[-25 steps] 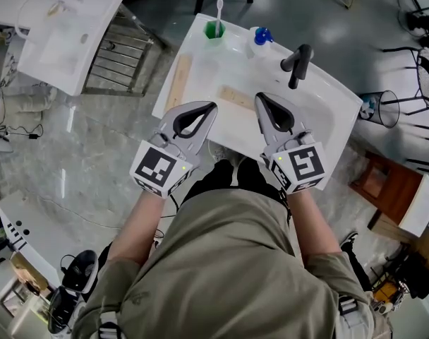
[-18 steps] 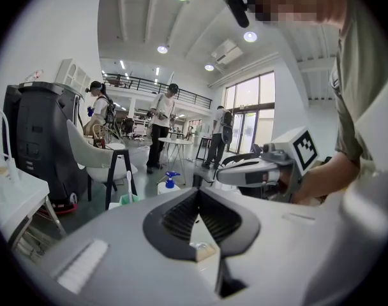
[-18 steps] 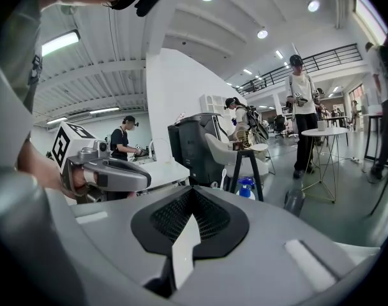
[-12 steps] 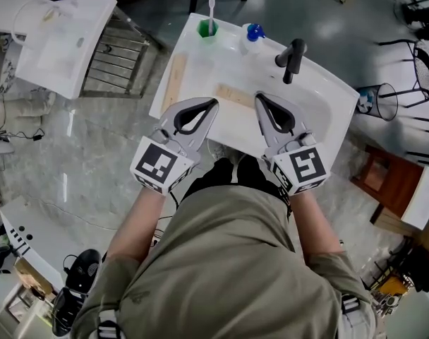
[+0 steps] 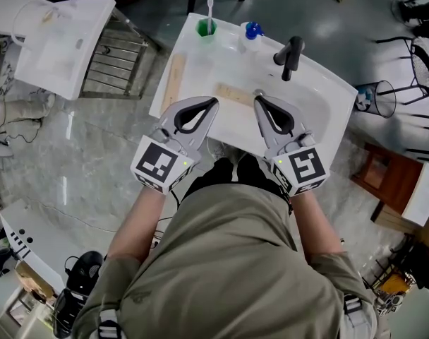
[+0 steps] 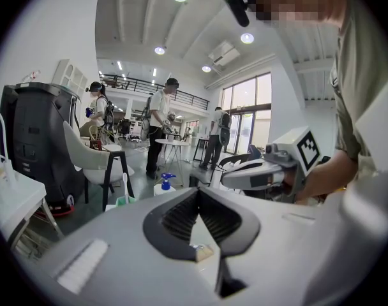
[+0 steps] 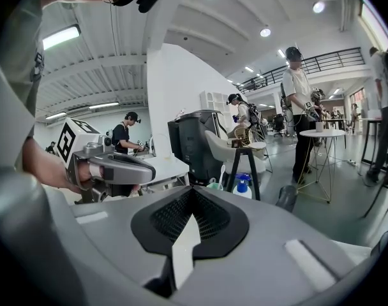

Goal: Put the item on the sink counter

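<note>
Up top, a green plastic cup stands with a white toothbrush upright in it. Just to its right is a clear pump bottle with a blue top, then a black faucet. On the grey floor, there's a black wire bin at right and a metal wire rack at left. In the background, people stand by a round white table.

Sink counter: cup back-left, bottle beside, faucet right; strip on left ledge, second strip apparently in basin
</note>
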Action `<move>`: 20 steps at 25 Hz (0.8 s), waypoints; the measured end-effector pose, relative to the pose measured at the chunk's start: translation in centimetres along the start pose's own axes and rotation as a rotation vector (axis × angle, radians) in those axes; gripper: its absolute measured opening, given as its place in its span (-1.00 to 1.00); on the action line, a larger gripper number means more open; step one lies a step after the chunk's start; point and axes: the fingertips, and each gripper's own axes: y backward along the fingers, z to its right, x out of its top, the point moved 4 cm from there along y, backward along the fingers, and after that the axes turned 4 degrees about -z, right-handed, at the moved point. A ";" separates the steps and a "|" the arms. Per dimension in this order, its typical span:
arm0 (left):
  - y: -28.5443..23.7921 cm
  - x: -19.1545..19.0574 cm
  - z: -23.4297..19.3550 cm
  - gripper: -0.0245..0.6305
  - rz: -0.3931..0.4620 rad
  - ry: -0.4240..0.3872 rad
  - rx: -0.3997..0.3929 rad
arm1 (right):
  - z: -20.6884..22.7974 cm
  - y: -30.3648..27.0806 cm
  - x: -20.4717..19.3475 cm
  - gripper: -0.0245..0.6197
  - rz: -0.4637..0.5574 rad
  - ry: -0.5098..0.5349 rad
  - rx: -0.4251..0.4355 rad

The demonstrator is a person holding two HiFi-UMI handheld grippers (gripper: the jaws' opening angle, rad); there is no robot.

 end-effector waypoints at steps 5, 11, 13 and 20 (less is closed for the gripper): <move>0.3 0.0 0.0 -0.91 0.010 0.003 0.001 | -0.5 0.0 0.1 -0.89 -0.005 0.001 0.001; 0.8 -0.1 0.0 -0.91 0.022 0.003 -0.002 | -1.0 -0.1 0.3 -0.89 -0.006 0.005 0.003; 1.0 -0.1 -0.1 -0.91 0.023 0.003 0.000 | -1.2 -0.2 0.2 -0.89 -0.006 0.004 0.003; 1.4 -0.3 -0.5 -0.91 0.029 0.002 0.007 | -1.6 -0.7 0.2 -0.89 -0.009 0.006 0.011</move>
